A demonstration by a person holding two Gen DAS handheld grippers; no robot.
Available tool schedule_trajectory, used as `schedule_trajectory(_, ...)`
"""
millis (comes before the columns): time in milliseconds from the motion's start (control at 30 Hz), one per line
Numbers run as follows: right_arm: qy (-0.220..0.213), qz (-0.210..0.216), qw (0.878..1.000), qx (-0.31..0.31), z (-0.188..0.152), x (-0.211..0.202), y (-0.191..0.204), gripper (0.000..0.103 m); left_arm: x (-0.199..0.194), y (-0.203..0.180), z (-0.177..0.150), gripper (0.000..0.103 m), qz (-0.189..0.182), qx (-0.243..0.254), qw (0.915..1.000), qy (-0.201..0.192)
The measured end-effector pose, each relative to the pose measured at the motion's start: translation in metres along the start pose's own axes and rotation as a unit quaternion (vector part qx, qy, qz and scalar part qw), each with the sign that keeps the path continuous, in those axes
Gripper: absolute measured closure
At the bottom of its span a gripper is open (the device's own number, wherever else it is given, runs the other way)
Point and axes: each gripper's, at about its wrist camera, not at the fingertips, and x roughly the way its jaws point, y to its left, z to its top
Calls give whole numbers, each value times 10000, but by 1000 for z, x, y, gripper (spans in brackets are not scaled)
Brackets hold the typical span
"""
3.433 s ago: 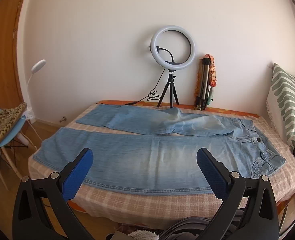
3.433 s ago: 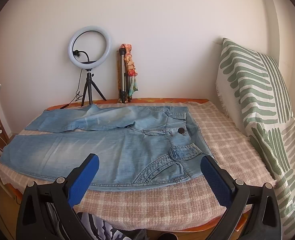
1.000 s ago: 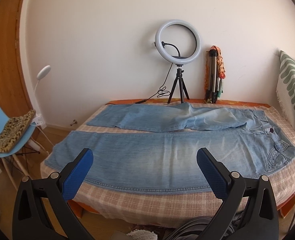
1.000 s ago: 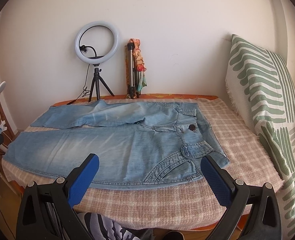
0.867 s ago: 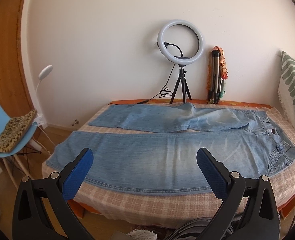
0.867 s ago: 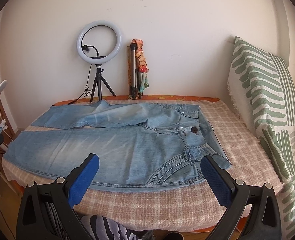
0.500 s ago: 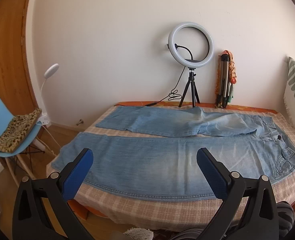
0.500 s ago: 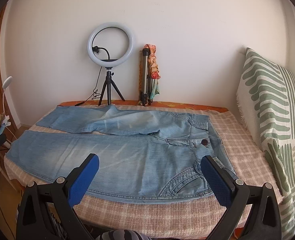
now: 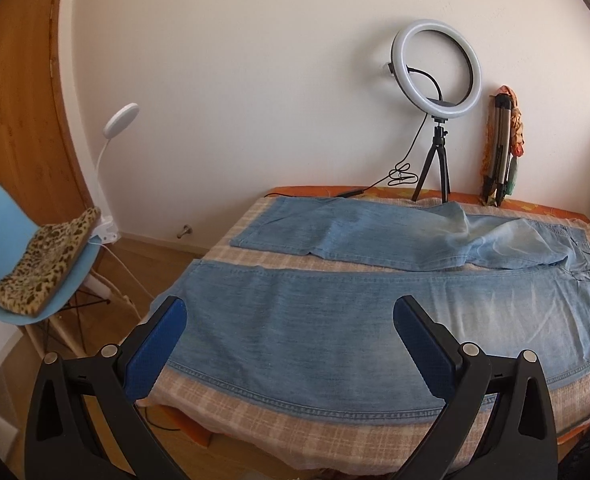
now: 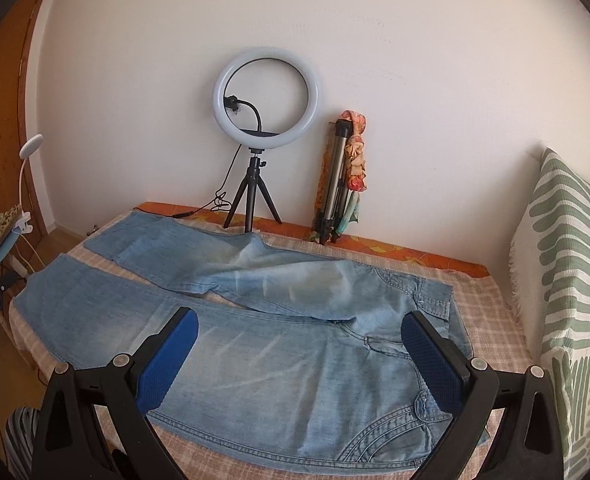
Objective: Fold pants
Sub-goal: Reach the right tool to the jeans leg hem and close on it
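L claw (image 9: pixel 289 336): spread wide, nothing between its blue ribbed pads (image 9: pixel 157 344). I see the jeans (image 9: pixel 335 320) just beyond and below it, filling centre and right of frame; near leg runs behind both pads, hem end at frame left-centre.

R claw (image 10: pixel 299 350): also spread wide, holding nothing. Jeans (image 10: pixel 275 360) lie under/behind it across lower centre; waistband, button and stitched pocket at lower right, legs running to frame left.

Jeans flat on the bed (image 9: pixel 255 412), legs apart in a V, far leg creased near mid-length.

Writing: small white label at far left edge of R view, partly legible, approx. "RobotAI"; not certain.

Materials: light-blue faded denim w/ double seams; bed cover is beige/pink checked weave. Ring light (image 10: pixel 266 94) on black tripod at upper centre, R view. Green-striped white cushion (image 10: pixel 567 280) at right edge.
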Motion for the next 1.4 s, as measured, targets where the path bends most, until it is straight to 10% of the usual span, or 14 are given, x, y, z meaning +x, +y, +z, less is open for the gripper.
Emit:
schedule_trajectory(433, 443, 1091, 9902, -747, 62, 143, 16, 1, 93, 24, 41, 17, -420, 99, 9976, 548)
schedule_trajectory(800, 1223, 1844, 9707, -932, 88, 301, 23, 20, 193, -3, 82, 39, -892, 306, 9900, 1048)
schedule_trajectory(1400, 1994, 2155, 9543, -551, 77, 468, 51, 23, 356, -4, 85, 67, -1093, -376, 9700, 2139)
